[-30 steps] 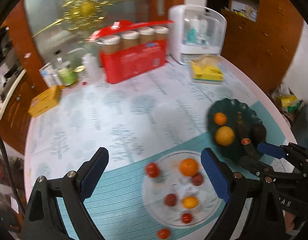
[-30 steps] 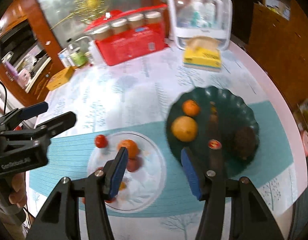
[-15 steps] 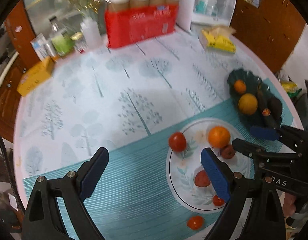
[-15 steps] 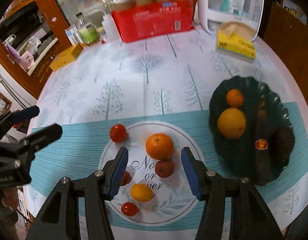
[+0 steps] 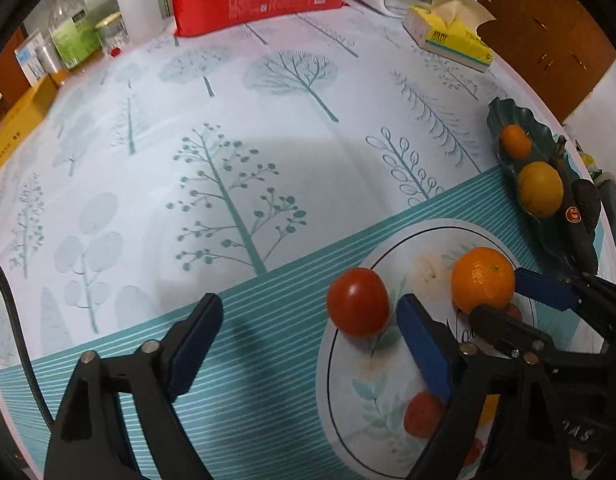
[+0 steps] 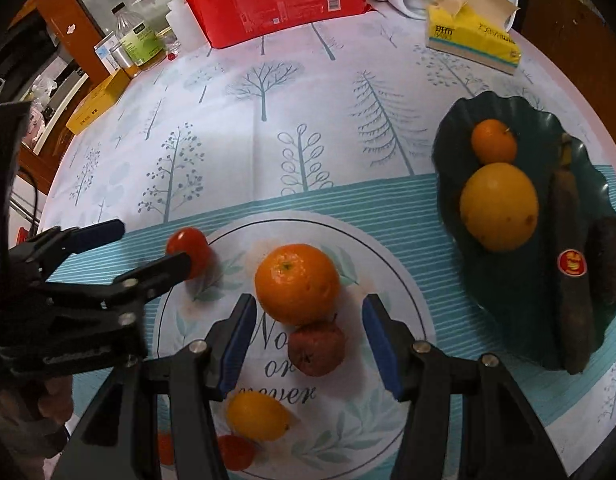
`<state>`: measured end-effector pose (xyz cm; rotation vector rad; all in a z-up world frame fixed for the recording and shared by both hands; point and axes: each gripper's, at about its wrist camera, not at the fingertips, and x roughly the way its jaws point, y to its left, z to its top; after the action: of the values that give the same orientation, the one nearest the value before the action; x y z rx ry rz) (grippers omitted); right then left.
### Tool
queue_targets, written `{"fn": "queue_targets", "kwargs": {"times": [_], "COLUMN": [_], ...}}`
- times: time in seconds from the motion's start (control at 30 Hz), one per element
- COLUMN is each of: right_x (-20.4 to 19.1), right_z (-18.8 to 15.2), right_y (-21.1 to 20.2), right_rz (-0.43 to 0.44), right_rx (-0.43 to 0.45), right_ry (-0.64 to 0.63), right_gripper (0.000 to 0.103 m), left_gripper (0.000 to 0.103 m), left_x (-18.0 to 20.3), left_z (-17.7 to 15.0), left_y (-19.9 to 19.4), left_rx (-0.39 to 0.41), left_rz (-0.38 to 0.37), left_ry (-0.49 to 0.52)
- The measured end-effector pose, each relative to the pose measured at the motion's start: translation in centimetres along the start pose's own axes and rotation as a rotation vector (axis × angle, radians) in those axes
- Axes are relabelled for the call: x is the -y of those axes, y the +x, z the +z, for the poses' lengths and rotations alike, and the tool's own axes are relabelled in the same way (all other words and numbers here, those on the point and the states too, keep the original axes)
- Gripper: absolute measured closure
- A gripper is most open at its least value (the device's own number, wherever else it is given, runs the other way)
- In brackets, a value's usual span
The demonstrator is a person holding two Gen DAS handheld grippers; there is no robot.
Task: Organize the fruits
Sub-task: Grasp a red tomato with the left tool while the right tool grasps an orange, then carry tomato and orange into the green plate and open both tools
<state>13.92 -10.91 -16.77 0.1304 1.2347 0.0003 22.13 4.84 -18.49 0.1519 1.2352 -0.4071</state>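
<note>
- On the white floral plate (image 6: 392, 280), near the table's front edge, a mandarin (image 6: 297, 283) touches a dark red fruit (image 6: 317, 347); a small yellow fruit (image 6: 259, 417) lies nearer the front rim.
- Right gripper (image 6: 308, 338) gapes wide, holding nothing, its fingers flanking the dark red fruit.
- At the plate's left rim sits a tomato (image 5: 357, 302).
- Left gripper (image 5: 308, 344) is wide open and empty, its right finger (image 5: 425, 350) just beside the tomato.
- Toward the table's right edge, a dark green dish (image 6: 540, 132) holds a small orange (image 6: 493, 141), a yellow citrus (image 6: 499, 206) and a blackened banana (image 6: 570, 264).

2 plates: a white plate (image 6: 392, 264) and a green plate (image 6: 548, 120). 3 oranges (image 6: 297, 283), 2 tomatoes (image 6: 190, 250), 1 lemon (image 6: 258, 416), 1 tissue box (image 6: 472, 40).
</note>
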Motion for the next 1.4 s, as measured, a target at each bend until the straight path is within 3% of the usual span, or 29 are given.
{"fn": "queue_targets", "kwargs": {"times": [0.37,0.43,0.5,0.77,1.0,1.2,1.4], "right_x": [0.0,-0.1,-0.4,-1.0,-1.0,1.7,7.2], "right_z": [0.3,0.4,0.3,-0.3,-1.0,-1.9,-2.0], "right_y": [1.4,1.6,1.6,0.7,-3.1,-8.1,-12.7], "right_rz": [0.023,0.025,0.036,0.04,0.069,0.068,0.036], "right_rx": [0.01,0.013,0.023,0.056,0.112,0.165,0.215], "right_ry": [-0.006,-0.012,-0.032,-0.059,-0.074,-0.072,-0.031], "right_gripper": [0.047,0.05,0.057,0.059,0.059,0.059,0.059], "left_gripper": [0.046,0.072,0.072,0.073,0.073,0.073,0.073], "left_x": [1.1,1.3,1.5,1.9,4.0,8.8,15.5], "left_z": [0.2,0.3,0.3,-0.8,-1.3,-1.1,0.2], "left_y": [0.8,0.6,0.6,-1.1,-5.9,-9.6,-11.5], "left_rx": [0.017,0.023,0.024,0.059,0.107,0.142,0.176], "left_rz": [-0.003,-0.022,-0.023,0.007,0.011,-0.047,-0.092], "left_ry": [0.0,0.0,0.003,0.015,0.038,0.066,0.123]}}
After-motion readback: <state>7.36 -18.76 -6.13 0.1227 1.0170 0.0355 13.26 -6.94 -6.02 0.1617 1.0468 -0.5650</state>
